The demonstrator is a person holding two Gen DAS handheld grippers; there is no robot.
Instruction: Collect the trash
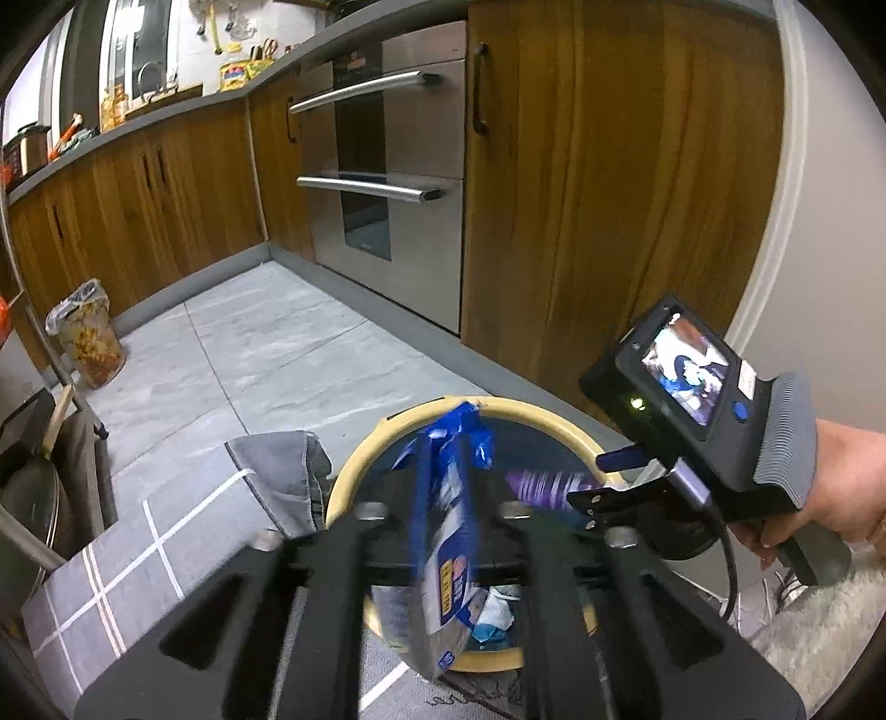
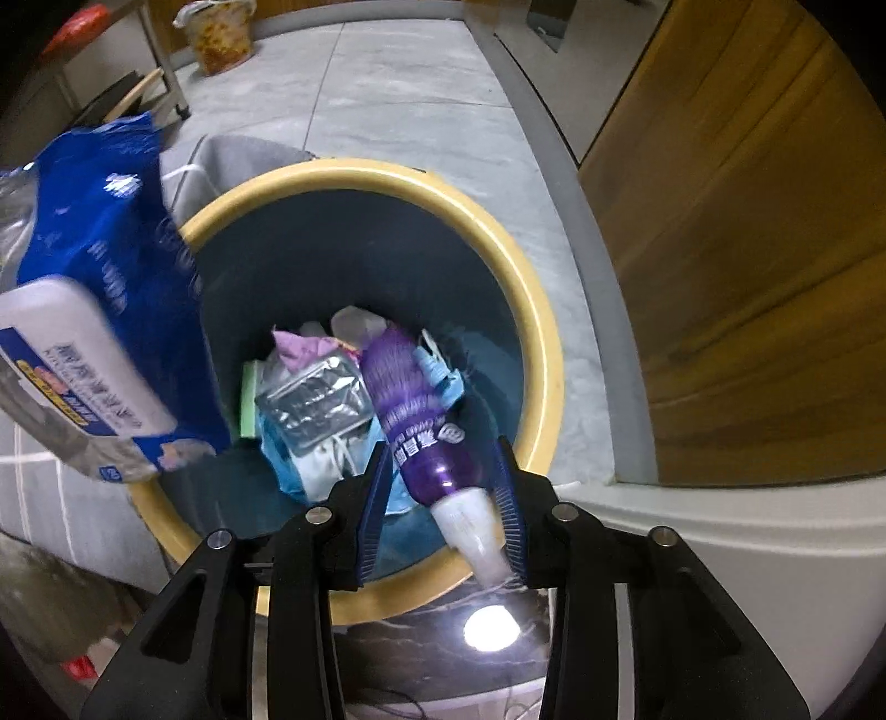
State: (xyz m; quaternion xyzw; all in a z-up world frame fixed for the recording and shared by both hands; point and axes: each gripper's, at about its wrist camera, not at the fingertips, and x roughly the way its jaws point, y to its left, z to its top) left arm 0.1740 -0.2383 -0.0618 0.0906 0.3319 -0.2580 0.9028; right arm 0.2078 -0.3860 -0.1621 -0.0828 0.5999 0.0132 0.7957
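Note:
A round bin with a yellow rim [image 1: 531, 408] [image 2: 534, 310] and a dark blue inside stands on the floor below both grippers. My left gripper [image 1: 454, 437] is over it, jaws slightly apart; a blurred blue wet-wipe pack [image 1: 446, 554] [image 2: 94, 310] hangs loose between its fingers above the rim. My right gripper [image 2: 443, 446] [image 1: 609, 482] points down into the bin. A purple bottle [image 2: 426, 437] [image 1: 545, 483] with a white cap sits between its blue pads [image 2: 509, 498], which do not seem to press on it. Foil packaging [image 2: 313, 401], tissues and blue scraps lie in the bin.
A grey mat with white lines [image 1: 127, 576] lies left of the bin on grey floor tiles [image 1: 266, 354]. Wooden cabinets [image 1: 609, 194] and a steel oven [image 1: 387, 183] line the far side. A second lined bin [image 1: 88, 338] [image 2: 221, 33] stands farther off. A hand [image 1: 847, 487] holds the right gripper.

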